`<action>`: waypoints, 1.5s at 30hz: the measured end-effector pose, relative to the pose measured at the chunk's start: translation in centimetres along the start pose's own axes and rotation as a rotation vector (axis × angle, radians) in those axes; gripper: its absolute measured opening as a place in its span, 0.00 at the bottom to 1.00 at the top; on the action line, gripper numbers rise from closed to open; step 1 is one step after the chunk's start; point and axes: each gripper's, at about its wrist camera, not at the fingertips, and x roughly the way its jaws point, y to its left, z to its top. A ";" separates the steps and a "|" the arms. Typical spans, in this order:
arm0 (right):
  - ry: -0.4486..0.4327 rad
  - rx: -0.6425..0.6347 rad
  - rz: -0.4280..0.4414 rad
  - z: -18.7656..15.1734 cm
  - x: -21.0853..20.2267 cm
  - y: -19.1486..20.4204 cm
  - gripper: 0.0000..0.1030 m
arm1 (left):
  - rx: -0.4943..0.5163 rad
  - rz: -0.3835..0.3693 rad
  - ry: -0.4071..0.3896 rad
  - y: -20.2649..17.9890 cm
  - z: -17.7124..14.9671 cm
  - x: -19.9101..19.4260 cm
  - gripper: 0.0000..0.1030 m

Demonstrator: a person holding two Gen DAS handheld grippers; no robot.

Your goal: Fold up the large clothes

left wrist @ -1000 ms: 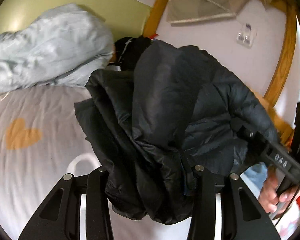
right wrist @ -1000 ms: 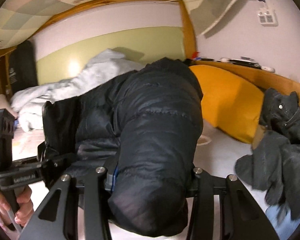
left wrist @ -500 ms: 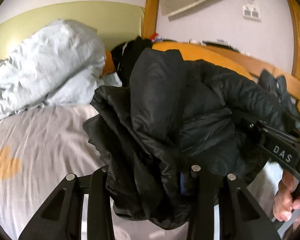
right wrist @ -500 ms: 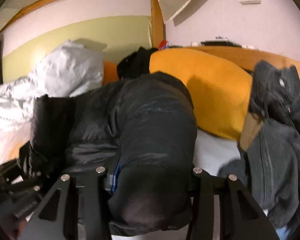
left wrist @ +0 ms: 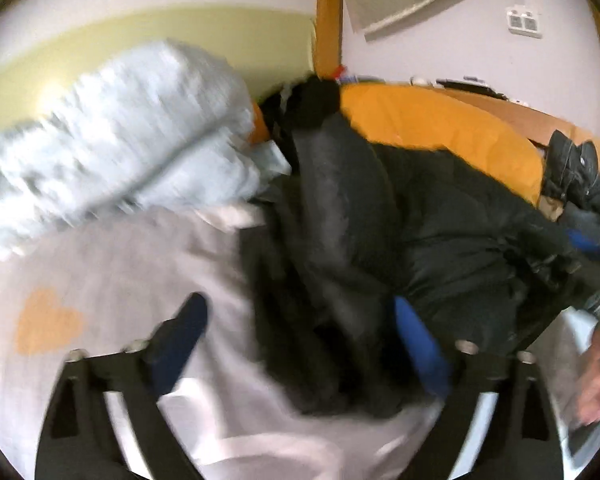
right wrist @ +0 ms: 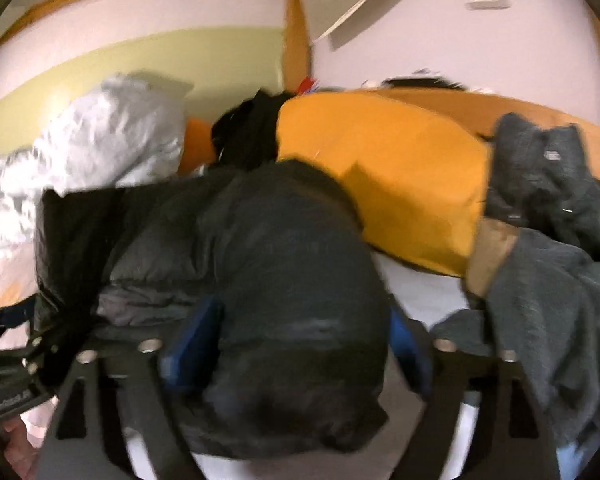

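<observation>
Black puffer jacket (left wrist: 440, 240) lies bunched on the bed (left wrist: 120, 272) between my just-opened left tool (left wrist: 300, 336) and right tool (right wrist: 296, 344), neither one clamping it, so I judge the slippery bundle may spring unfolded; grey heart-print sheet, orange pillow (right wrist: 380, 184), wood-framed white wall.

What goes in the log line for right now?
left gripper: just opened | right gripper: just opened | black puffer jacket: on bed, between both

Black puffer jacket (right wrist: 260, 248) — bunched, on bed
</observation>
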 end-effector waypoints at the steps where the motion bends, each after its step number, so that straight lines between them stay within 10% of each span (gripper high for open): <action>1: -0.020 0.012 0.008 0.0 -0.8 -0.1 0.89 | 0.009 0.006 -0.029 0.5 -0.3 -1.3 0.98; 12: -0.190 -0.038 0.117 -3.7 -10.1 4.5 1.00 | -0.043 0.075 -0.189 5.6 -5.3 -9.9 1.00; 22: -0.220 -0.212 0.071 -5.8 -10.8 8.2 1.00 | 0.022 0.123 -0.258 3.7 -5.7 -11.2 1.00; 45: -0.194 -0.178 0.069 -5.4 -10.1 7.2 1.00 | -0.008 0.099 -0.283 4.3 -5.6 -11.6 1.00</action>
